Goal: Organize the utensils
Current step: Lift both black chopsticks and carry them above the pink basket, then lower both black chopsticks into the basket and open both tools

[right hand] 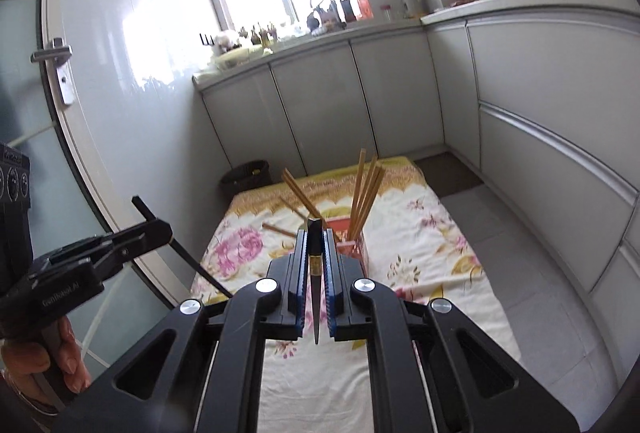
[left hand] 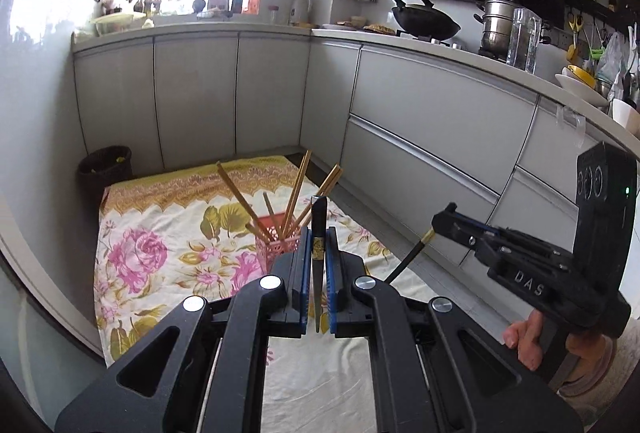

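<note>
A pink perforated holder [left hand: 278, 243] stands on a floral cloth [left hand: 160, 233] on the floor, with several wooden chopsticks [left hand: 296, 189] sticking out of it. It also shows in the right wrist view [right hand: 354, 247] with its chopsticks [right hand: 366, 193]. My left gripper [left hand: 318, 233] is shut on a black chopstick [left hand: 319, 225] with a gold band, held upright just before the holder. My right gripper [right hand: 316, 237] is shut on another black chopstick [right hand: 315, 241]. Each gripper shows in the other's view, the right [left hand: 444, 219] and the left [right hand: 156, 229], both above the cloth.
A dark wicker bin [left hand: 105, 169] stands at the cloth's far left corner. White cabinets [left hand: 420, 121] run along the back and right. The counter holds a wok [left hand: 426, 19], a steel pot [left hand: 498, 29] and a glass jug [left hand: 524, 41]. A glass door [right hand: 48, 137] is at left.
</note>
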Tool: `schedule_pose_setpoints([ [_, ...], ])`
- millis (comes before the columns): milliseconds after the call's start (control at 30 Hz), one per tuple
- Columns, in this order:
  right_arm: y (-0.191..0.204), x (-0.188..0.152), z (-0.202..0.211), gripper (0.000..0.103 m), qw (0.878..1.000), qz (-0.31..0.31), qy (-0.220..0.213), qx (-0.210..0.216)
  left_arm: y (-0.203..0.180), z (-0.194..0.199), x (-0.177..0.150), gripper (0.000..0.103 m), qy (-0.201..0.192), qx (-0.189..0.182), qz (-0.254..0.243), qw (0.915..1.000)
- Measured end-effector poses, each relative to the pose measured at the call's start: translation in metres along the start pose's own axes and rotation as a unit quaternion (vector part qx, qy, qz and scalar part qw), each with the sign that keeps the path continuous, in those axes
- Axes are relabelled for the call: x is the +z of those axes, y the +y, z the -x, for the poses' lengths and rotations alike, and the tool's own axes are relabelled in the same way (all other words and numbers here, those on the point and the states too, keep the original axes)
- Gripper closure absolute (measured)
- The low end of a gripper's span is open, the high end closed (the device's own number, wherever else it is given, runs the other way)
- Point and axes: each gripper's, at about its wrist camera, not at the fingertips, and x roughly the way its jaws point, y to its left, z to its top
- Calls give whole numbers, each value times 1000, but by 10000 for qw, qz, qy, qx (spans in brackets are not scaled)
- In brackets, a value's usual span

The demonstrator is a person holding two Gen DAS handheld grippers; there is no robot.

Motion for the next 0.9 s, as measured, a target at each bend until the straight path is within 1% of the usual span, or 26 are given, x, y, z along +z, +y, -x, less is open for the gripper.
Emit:
schedule_pose_setpoints([
  [100,-2,36,9,96,9996,-73,-271,69,-9,9,24,97,-191,171,-169,9995],
  [267,-10,88,12,96,9974,-254,-657,142,-6,15,64,97,-639,390,-161,9971],
  [433,-20,122,1,96,9946,-342,-972,146,-4,10,101,97,-1071,467,-93,9931],
  [533,-24,136,-14,96,9935,-301,-1092,100,1,-4,119,97,-1207,463,-46,9916],
  [600,-27,142,-27,95,9932,-265,-1128,76,6,-18,127,97,-1213,487,-38,9914],
  [733,-34,145,-49,96,9933,-215,-1138,36,17,-58,134,97,-1075,497,13,9930],
  [800,-39,144,-63,95,9936,-178,-1114,0,24,-80,131,97,-958,489,75,9942],
  [900,-47,140,-84,95,9948,-202,-999,3,33,-115,119,96,-705,503,144,9961],
])
